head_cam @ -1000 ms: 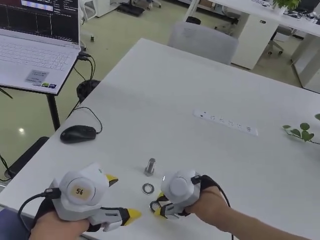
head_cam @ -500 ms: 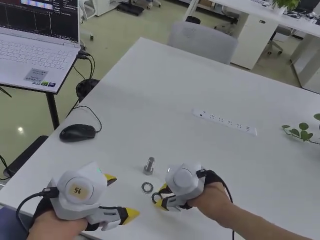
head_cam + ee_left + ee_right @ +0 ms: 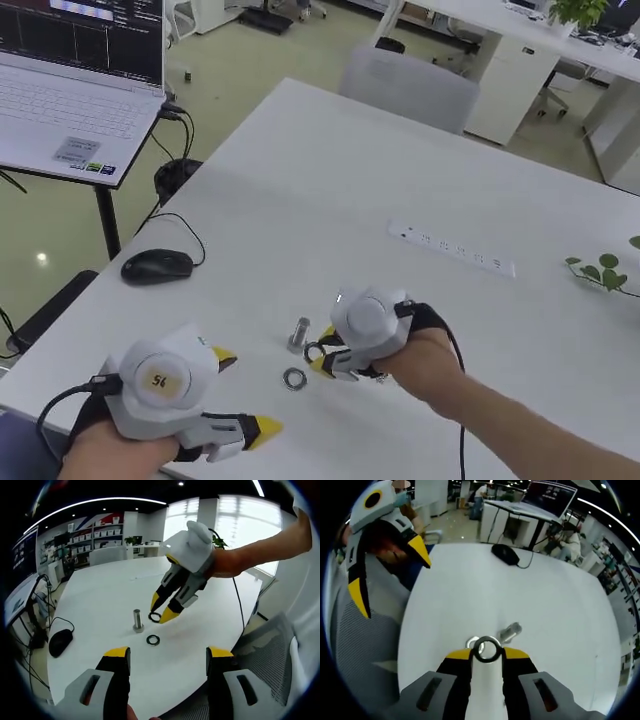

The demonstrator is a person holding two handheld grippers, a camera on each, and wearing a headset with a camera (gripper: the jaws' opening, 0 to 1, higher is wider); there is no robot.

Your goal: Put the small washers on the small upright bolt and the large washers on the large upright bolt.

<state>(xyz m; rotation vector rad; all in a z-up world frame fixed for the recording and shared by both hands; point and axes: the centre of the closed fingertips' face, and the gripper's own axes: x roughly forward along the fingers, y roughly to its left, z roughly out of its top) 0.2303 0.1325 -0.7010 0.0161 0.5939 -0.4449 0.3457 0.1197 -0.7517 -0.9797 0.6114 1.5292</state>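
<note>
A single steel upright bolt point(image 3: 299, 333) stands on the white table point(image 3: 330, 200), also seen as the bolt point(image 3: 137, 620) and the bolt point(image 3: 509, 631). My right gripper point(image 3: 320, 355) is shut on a washer point(image 3: 313, 352), held in the air just right of the bolt; the held washer point(image 3: 487, 649) sits between the yellow tips, and the right gripper point(image 3: 161, 611) hangs above the table. A second washer point(image 3: 294, 379) lies flat in front of the bolt, the same washer point(image 3: 153, 640). My left gripper point(image 3: 245, 393) is open with nothing in it, near the front edge.
A black mouse point(image 3: 156, 266) with its cable lies at the left. A laptop point(image 3: 70, 90) stands on a side stand beyond the left edge. A white power strip point(image 3: 452, 247) lies mid-table, a plant sprig point(image 3: 605, 270) at the right, a grey chair point(image 3: 405, 85) behind.
My right gripper has lifted the washer off the table near the front edge and carried it away from me, up beside the bolt. The left gripper has stayed put.
</note>
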